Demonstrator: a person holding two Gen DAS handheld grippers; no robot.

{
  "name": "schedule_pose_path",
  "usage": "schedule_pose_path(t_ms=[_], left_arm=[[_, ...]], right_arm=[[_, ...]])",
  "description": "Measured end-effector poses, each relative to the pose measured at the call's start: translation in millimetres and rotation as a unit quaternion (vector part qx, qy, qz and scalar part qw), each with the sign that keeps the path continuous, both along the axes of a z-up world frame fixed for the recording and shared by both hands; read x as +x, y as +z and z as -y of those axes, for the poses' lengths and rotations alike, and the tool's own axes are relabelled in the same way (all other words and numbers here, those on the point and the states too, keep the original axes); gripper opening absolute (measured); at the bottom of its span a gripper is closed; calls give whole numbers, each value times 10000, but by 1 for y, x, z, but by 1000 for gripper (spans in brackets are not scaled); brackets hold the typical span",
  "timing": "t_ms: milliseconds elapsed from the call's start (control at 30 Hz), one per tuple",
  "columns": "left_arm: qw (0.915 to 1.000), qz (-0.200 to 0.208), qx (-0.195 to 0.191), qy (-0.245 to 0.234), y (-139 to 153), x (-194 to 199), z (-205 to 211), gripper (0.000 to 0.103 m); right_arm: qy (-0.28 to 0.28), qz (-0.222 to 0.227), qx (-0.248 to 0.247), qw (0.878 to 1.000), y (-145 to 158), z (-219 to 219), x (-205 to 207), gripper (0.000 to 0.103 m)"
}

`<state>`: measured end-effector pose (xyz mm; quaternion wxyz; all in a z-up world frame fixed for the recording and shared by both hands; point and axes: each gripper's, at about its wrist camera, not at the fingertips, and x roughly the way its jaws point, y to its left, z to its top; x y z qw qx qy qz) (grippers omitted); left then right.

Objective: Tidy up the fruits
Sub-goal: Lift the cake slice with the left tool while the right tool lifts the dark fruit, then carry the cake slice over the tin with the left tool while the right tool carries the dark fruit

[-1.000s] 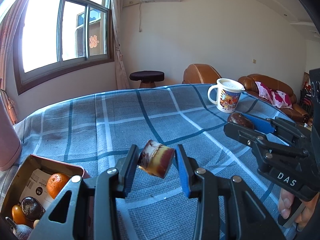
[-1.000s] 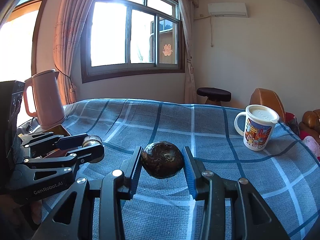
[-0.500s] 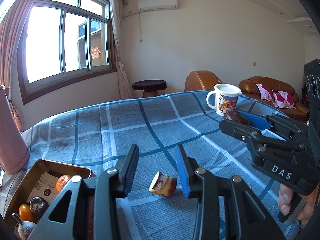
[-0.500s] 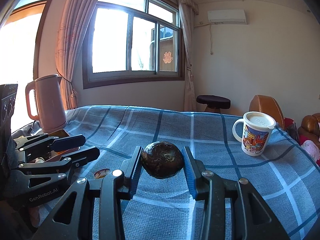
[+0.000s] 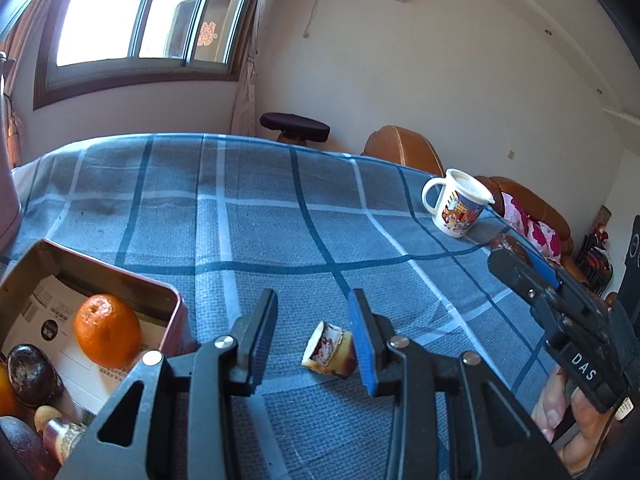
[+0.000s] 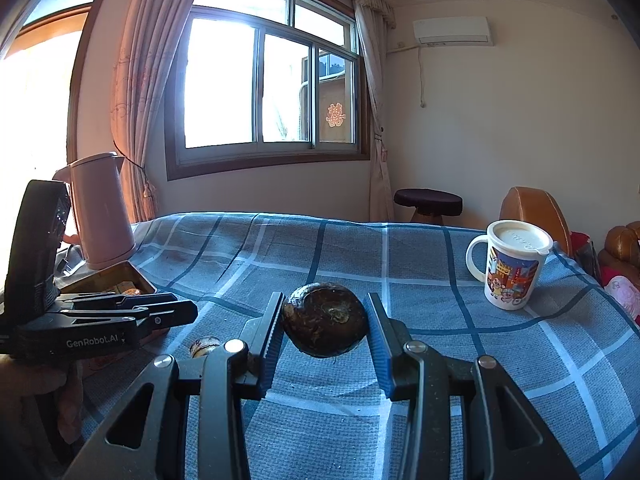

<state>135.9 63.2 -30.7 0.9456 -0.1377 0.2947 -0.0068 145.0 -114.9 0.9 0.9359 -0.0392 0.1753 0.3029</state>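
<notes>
Tablecloth [image 5: 280, 216], blue-grey with dark blue and white checks, covers the whole table; we list it first as the largest item.

Kettle [image 6: 105, 212], pale pink, stands upright at the far left edge of the table.

Tin [image 5: 168, 308], rectangular with reddish walls, sits at the near left corner. We count in it one bright orange mandarin [image 5: 107, 330], a dark wrinkled round fruit [image 5: 32, 374] and several smaller pieces too crowded to name, all lying on printed paper.

Mug [image 6: 512, 266], white with a cartoon print and a flat lid, stands upright near the right edge.

Right gripper [image 6: 326, 322]: we find its blue pads pressed on both sides of a dark round fruit [image 6: 325, 320], brown-black, rough-skinned, with a pale stem scar, carried clear of the cloth.

Left gripper [image 5: 312, 336]: its jaws are closing and nothing is gripped between them.

Small cut piece [image 5: 329, 351], yellow rind with a dark red and cream face, lies on its side on the cloth near the front edge, just right of the tin, below and between the left jaws.
</notes>
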Motion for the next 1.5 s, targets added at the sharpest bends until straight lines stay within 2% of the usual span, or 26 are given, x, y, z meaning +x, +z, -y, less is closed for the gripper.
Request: schedule_pose_path(t_ms=[233, 267, 333, 467, 500, 533, 600, 667, 900, 1167, 1500], left_arm=[[9963, -514, 447, -533, -10, 18, 30, 38], [9950, -615, 472, -623, -12, 21, 32, 41], [9936, -756, 527, -658, -15, 25, 35, 45], [9919, -1010, 493, -588, -23, 31, 33, 45], [9913, -1094, 468, -561, -25, 34, 32, 44], [9908, -1138, 433, -585, -27, 34, 31, 39], [9895, -1184, 602, -563, -27, 34, 33, 34], [9894, -1102, 764, -560, -25, 32, 38, 33], [9930, -328, 1048, -423, -3, 4, 42, 33], [9918, 324, 1227, -135, 12, -26, 38, 33], [9901, 599, 1266, 70, 17, -54, 22, 33]], right_arm=[[20, -4, 35, 10000, 0, 1, 1, 41], [19, -3, 36, 10000, 0, 1, 1, 41], [15, -8, 37, 10000, 0, 1, 1, 41], [16, -11, 31, 10000, -1, 1, 1, 41], [16, -14, 26, 10000, -1, 1, 1, 41], [15, -13, 27, 10000, -1, 1, 1, 41], [15, -14, 30, 10000, -1, 1, 2, 41], [14, -11, 29, 10000, -1, 1, 1, 41], [13, 55, 31, 10000, 0, 1, 0, 41], [124, 164, 31, 9998, 1, -4, -10, 41], [430, 92, -59, 9990, 0, -23, -22, 41]])
